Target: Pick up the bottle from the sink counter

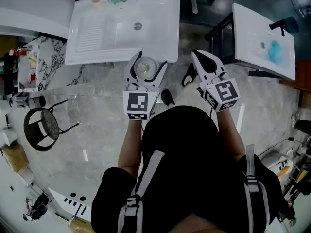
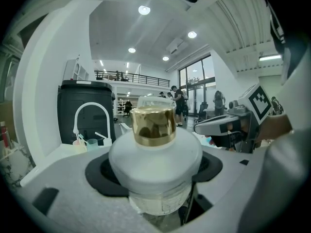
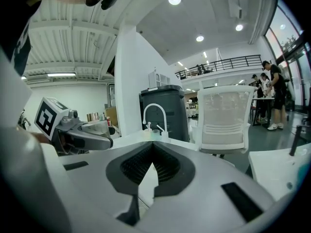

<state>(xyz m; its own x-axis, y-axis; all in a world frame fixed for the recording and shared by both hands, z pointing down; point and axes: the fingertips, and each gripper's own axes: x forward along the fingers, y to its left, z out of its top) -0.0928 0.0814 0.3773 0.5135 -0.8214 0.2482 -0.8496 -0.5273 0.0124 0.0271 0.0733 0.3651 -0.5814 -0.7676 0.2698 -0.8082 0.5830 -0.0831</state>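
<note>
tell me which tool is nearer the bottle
Left. The left tool grips the bottle between its jaws; the right tool is shut and empty, off to the bottle's right.

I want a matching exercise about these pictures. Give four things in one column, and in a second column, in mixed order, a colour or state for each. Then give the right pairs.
Things
1. bottle cap
2. left claw
3. right claw
4. sink

Colours or states
A. shut, with nothing in it
B. gold
C. white, with a drain hole
D. closed on the bottle

Pairs: 1-B, 2-D, 3-A, 4-C
</note>
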